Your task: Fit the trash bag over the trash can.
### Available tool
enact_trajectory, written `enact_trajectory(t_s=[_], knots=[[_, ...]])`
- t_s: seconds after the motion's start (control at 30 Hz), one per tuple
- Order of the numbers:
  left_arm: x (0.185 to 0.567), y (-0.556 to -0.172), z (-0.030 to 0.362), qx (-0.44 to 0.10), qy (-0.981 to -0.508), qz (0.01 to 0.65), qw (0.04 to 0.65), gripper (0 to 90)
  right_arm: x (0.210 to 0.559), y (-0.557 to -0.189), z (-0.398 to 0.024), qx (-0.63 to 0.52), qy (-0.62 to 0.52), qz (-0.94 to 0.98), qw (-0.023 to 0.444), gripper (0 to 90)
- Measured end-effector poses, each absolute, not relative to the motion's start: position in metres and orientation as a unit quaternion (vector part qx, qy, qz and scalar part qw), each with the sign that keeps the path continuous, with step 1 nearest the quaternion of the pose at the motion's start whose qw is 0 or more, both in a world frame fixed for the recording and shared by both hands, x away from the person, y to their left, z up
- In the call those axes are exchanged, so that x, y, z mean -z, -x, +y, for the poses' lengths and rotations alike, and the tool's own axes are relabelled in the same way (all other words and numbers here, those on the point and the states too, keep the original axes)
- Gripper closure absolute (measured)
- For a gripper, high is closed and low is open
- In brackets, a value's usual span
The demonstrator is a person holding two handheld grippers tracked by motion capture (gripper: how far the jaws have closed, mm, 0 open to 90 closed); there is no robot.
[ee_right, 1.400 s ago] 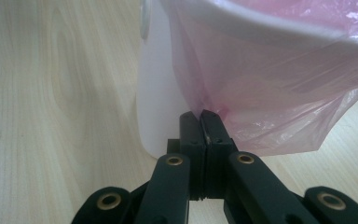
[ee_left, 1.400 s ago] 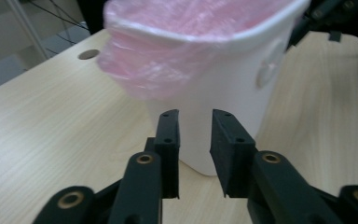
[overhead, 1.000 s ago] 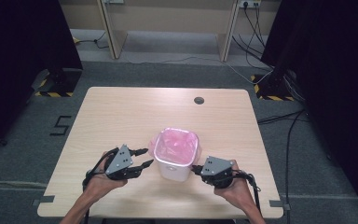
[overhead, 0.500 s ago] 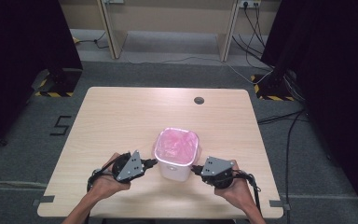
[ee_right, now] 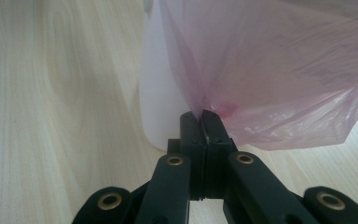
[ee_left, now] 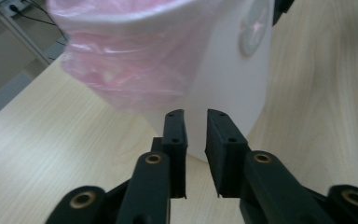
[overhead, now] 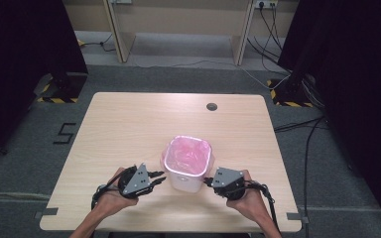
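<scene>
Jaws of right gripper (ee_right: pixel 201 116) pinched on pink bag liner (ee_right: pixel 279 70) at white bin's (overhead: pixel 187 174) four o'clock; left gripper (ee_left: pixel 196 116) jaws just reopened, slightly parted, empty, at eight o'clock, mid-surface (overhead: pixel 129 129).

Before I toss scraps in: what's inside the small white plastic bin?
A pink plastic liner bag lines the white bin, its edge folded over the rim. The bin's bottom is hidden.

A translucent pink bag (overhead: pixel 188 157) lines a white bin (overhead: pixel 184 181) on the pale wood-grain surface (overhead: pixel 129 129), flanked by black hand-held grippers with grey plates.
</scene>
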State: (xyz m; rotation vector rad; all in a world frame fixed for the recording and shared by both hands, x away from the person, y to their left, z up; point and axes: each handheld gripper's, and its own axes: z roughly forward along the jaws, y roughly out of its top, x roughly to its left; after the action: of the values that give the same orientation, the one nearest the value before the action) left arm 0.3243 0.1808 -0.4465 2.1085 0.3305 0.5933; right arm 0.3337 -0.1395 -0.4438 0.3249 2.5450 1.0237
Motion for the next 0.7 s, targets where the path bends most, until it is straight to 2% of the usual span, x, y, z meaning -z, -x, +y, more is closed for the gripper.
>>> enact_trajectory(t_s=[0.23, 0.33, 0.4, 0.5, 0.7], knots=[[0.441, -0.322, 0.181, -0.272, -0.83, 0.158, 0.461, 52.3, 0.442, -0.333, -0.139, -0.367, -0.116, 0.905, 0.184, 87.7], [0.438, -0.321, 0.175, -0.274, -0.827, 0.153, 0.466, 46.4, 0.442, -0.333, -0.14, -0.369, -0.118, 0.904, 0.183, 86.9], [0.435, -0.322, 0.172, -0.277, -0.826, 0.146, 0.468, 45.9, 0.442, -0.333, -0.14, -0.369, -0.123, 0.903, 0.182, 86.2], [0.433, -0.324, 0.168, -0.273, -0.833, 0.124, 0.465, 53.4, 0.44, -0.333, -0.141, -0.38, -0.124, 0.898, 0.183, 85.5], [0.435, -0.325, 0.166, -0.268, -0.846, 0.113, 0.446, 87.3, 0.436, -0.333, -0.144, -0.384, -0.126, 0.895, 0.19, 85.8]])
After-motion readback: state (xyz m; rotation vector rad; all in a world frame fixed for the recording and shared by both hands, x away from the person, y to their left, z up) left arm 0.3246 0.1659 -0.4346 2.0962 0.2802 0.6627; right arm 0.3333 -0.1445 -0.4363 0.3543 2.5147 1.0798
